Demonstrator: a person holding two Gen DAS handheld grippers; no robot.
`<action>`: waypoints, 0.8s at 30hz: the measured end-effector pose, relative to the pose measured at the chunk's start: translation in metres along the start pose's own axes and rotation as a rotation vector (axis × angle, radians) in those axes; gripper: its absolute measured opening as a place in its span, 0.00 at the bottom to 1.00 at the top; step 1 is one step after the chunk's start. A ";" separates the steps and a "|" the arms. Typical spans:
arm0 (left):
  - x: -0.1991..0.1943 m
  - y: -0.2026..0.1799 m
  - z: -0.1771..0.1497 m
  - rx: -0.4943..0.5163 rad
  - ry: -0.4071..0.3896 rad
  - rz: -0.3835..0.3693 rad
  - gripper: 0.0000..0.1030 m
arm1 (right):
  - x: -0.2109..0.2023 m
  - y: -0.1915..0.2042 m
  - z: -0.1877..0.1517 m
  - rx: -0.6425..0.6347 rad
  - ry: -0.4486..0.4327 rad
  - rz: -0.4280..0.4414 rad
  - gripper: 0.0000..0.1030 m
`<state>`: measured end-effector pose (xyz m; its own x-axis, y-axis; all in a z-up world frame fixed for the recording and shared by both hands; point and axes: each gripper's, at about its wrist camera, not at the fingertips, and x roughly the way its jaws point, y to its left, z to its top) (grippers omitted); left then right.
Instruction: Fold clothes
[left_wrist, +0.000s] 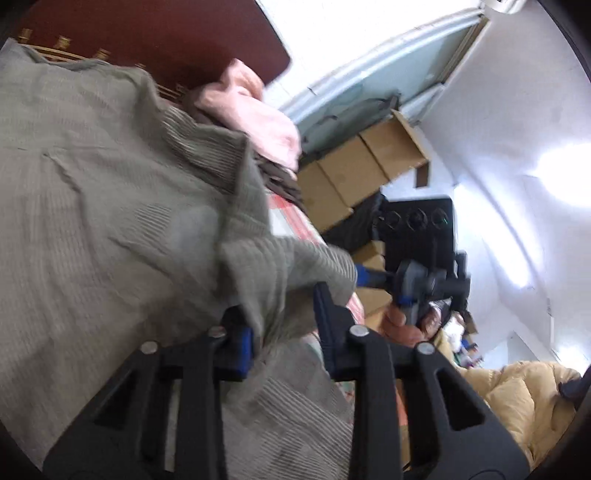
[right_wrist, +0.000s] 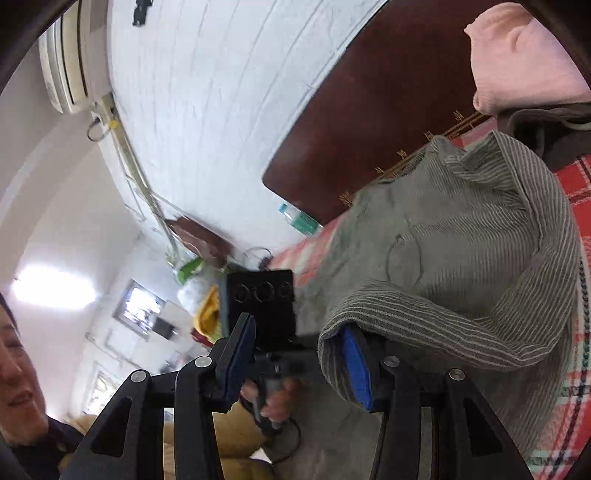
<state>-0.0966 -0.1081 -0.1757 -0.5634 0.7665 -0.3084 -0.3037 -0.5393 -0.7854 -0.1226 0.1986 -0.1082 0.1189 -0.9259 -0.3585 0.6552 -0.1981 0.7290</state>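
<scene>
Grey-green ribbed garment (left_wrist: 110, 192) lies spread across a bed with a red plaid cover (right_wrist: 576, 184), its far edge near the dark red headboard (left_wrist: 155, 33). Left gripper (left_wrist: 284, 325), seen in the left wrist view, has a bunched fold of this garment between its blue-padded fingers (left_wrist: 243, 343); the fingers stand somewhat apart with cloth filling the gap, and whether they press firmly on it cannot be told. Right gripper (right_wrist: 299, 354), in the right wrist view, has its fingers wide apart; a rolled striped edge of the garment is draped over the right-hand finger (right_wrist: 356, 365), while the left-hand finger stands clear of the cloth. Between those fingers the other gripper's black body (right_wrist: 262, 306) and the hand holding it (right_wrist: 273, 398) are visible. Pink folded cloth (left_wrist: 255, 118) rests on a dark garment (right_wrist: 546, 129) toward the head of the bed, beside the grey-green one. Cardboard boxes (left_wrist: 354, 173) stand off the bed's side. Wall-mounted air conditioner (right_wrist: 70, 59) is noted in the right wrist view. Both views are motion-blurred
</scene>
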 end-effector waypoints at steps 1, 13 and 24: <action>-0.007 0.001 0.002 -0.004 -0.016 0.020 0.28 | 0.000 0.000 0.000 -0.015 0.013 -0.033 0.48; -0.023 0.001 0.010 0.053 0.007 0.152 0.87 | 0.002 -0.009 0.008 -0.045 0.063 -0.099 0.52; 0.026 -0.003 0.013 0.125 0.122 0.000 0.66 | 0.000 -0.010 0.004 0.066 -0.021 0.139 0.52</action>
<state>-0.1202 -0.0908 -0.1747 -0.4684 0.7988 -0.3776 -0.4009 -0.5729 -0.7149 -0.1324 0.1992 -0.1128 0.1884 -0.9524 -0.2397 0.5828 -0.0880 0.8078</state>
